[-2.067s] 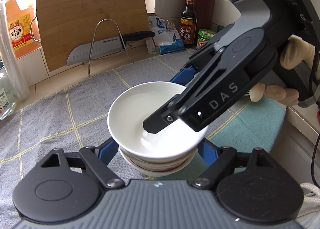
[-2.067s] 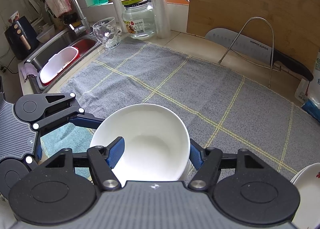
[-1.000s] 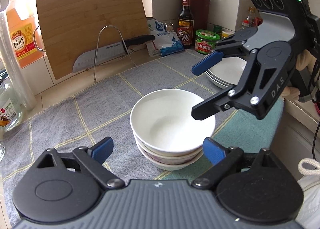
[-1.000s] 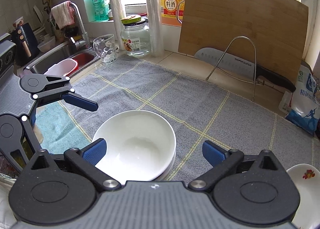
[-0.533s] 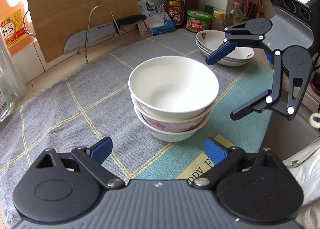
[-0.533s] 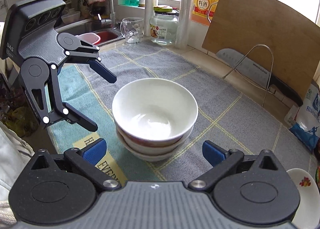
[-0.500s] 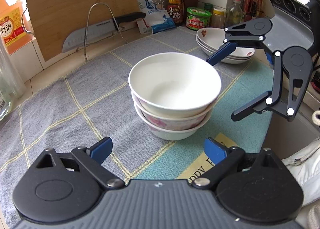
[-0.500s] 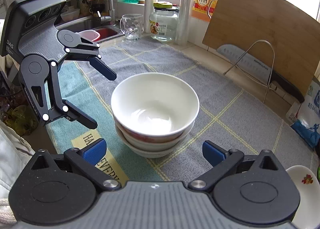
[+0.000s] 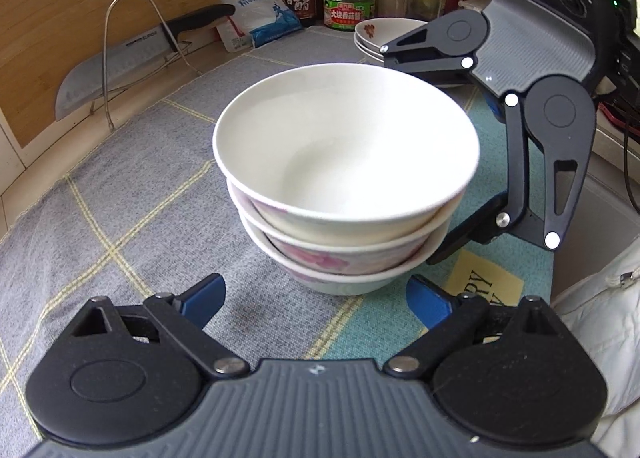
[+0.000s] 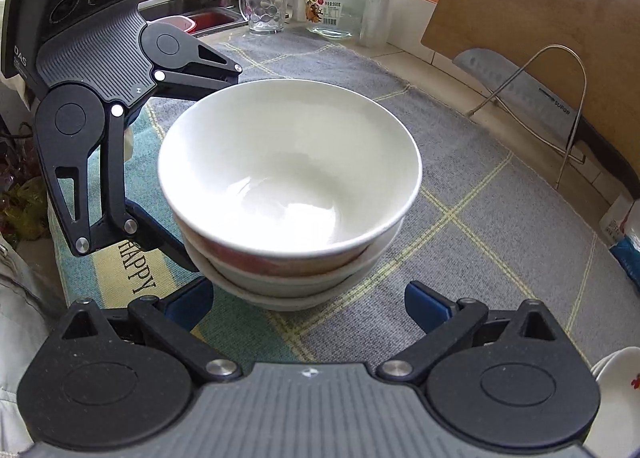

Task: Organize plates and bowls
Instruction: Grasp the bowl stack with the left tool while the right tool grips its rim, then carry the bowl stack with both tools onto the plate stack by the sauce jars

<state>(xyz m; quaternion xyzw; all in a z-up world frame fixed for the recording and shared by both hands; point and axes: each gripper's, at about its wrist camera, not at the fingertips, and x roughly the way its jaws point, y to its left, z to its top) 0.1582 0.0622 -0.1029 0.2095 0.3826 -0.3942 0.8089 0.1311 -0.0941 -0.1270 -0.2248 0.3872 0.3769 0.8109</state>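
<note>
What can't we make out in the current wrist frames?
- Left wrist: right gripper fingertips, hidden behind the bowl stack.
- Right wrist: left gripper fingertips, hidden behind the same stack; contact with the bowls cannot be told.
- Left wrist: plate stack, partly covered by the right gripper.
- Right wrist: plates, cut off by the frame edge.
- Both: lower bowls' insides, covered by the top bowl.

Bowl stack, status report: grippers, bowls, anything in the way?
Left gripper open, right gripper open, both flanking, neither touching. Bowl stack three high on the mat. Plate stack behind; nothing blocking.
</note>
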